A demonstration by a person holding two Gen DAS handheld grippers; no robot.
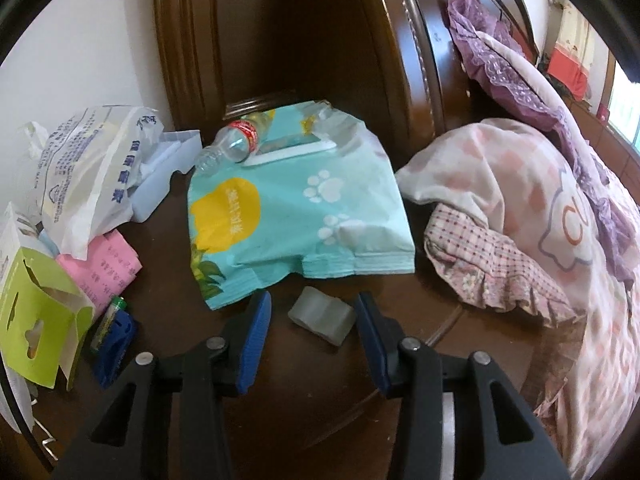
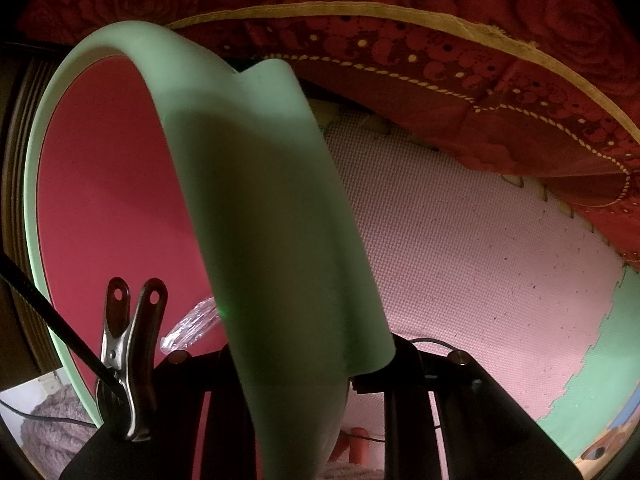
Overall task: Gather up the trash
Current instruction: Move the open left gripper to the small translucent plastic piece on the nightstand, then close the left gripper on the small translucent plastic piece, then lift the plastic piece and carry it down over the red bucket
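A dark brown wooden tabletop [image 1: 168,264] beside the bed carries the litter. Largest is the flat turquoise plastic bag with white paw prints and a yellow disc [image 1: 296,216], lying at the centre of the left wrist view; it looks light, limp and slippery, best pinched at its near crimped edge. On its far end, at about 11 o'clock, lies a clear empty plastic bottle with a red label [image 1: 236,142], light and prone to roll. Smallest is the pale translucent scrap of folded wrapper [image 1: 322,314], just below the bag at 6 o'clock. It seems featherweight, soft and crushable, so a grip across its middle should do.

The left claw [image 1: 312,318] stands partly open, blue pads either side of that scrap without touching it.

In the right wrist view, the right claw [image 2: 308,364] is narrowed onto the rim of a mint-green plastic bin with a pink inside [image 2: 256,184], stiff and smooth, held at 6 o'clock. A crinkled clear wrapper [image 2: 192,326] lies inside.
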